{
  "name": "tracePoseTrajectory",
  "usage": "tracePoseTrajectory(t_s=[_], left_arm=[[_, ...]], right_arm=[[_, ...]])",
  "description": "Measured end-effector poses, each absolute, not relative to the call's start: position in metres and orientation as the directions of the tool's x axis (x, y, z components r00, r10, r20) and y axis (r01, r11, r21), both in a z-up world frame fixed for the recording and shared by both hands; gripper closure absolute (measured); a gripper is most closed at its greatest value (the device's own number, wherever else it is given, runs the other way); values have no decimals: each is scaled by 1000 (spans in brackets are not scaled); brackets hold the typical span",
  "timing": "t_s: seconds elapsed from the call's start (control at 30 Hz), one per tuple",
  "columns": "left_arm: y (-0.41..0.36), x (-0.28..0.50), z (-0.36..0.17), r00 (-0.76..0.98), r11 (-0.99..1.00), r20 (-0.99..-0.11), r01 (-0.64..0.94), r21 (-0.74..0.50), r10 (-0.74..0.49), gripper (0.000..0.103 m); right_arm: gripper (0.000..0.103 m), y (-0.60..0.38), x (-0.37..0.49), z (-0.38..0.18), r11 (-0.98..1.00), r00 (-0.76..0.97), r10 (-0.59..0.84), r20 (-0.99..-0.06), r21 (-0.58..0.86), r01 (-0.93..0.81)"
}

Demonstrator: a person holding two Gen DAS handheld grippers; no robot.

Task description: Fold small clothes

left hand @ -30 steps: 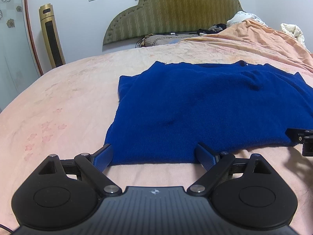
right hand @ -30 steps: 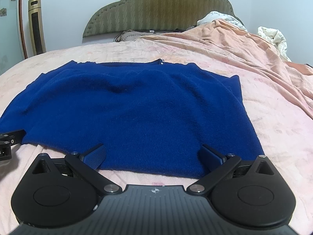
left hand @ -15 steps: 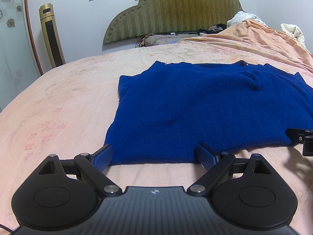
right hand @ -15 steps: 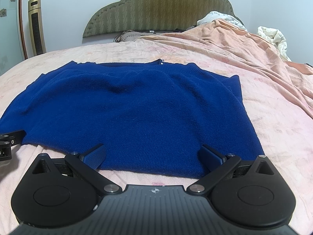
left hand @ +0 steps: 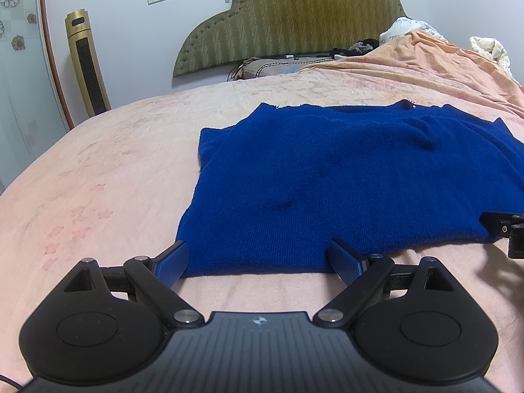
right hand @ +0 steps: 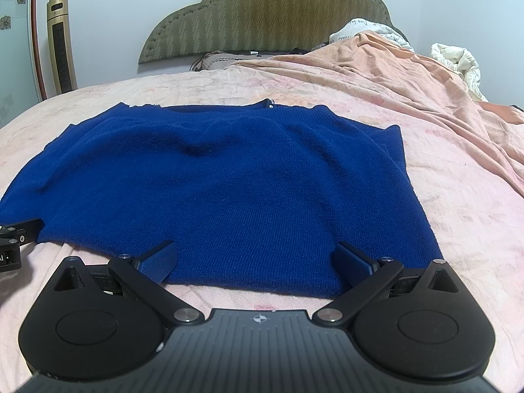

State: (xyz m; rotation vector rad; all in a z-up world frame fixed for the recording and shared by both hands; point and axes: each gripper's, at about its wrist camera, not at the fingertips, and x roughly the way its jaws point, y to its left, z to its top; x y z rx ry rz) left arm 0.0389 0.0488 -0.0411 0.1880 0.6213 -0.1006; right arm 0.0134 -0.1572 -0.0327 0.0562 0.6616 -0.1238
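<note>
while both sets of jaws are spread, the blue sweater's (left hand: pixel 344 180) near hem is framed at 12 o'clock by the left gripper (left hand: pixel 258 262) and the right gripper (right hand: pixel 255 262)

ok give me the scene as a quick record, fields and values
garment: blue sweater, flat, unfolded
surface: pink bedsheet
near hem: toward both claws
neckline: far side, toward headboard
left claw: open, at the hem's left end
right claw: open, at the hem's right end
blanket: orange, heaped on the right
folds made: none
</note>
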Motion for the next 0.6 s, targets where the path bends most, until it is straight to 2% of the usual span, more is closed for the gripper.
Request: tracePoseTrajectory(t_s=[0.6], left_arm=[[49, 39, -41, 807, 979, -590, 147, 139, -38, 9]], right_arm=[[0, -157, 13, -33, 991, 782, -96, -616, 14, 133]])
